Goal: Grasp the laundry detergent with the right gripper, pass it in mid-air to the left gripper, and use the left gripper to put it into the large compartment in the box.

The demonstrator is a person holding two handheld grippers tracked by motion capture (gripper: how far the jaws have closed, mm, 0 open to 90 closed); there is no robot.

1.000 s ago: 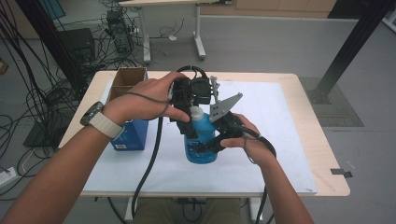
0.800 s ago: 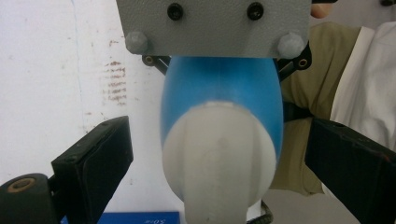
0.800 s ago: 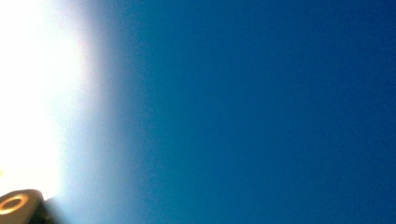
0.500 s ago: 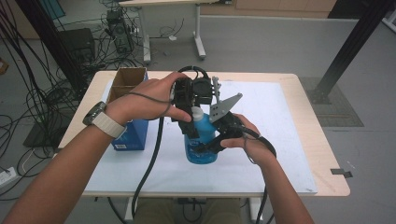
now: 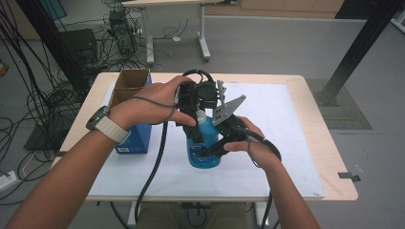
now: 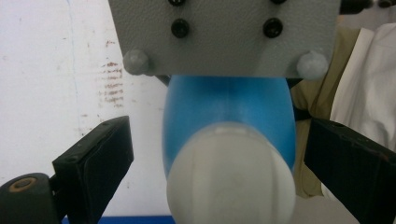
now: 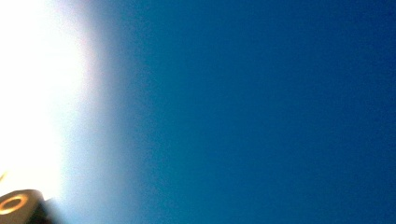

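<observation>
Bottle: blue, upright, mid-table on white mat.
R gripper: my jaws clamped on bottle body.
L gripper: my jaws apart, either side of white cap.
Box: left, open.

blue bottle | white cap | upright, seemingly | on white mat

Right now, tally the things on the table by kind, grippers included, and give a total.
Blue bottle with a white cap: 1
Blue box, top open: 1
White mat: 1
Grippers: 2, left gripper open around the cap, right gripper shut on the bottle
Total: 5
</observation>
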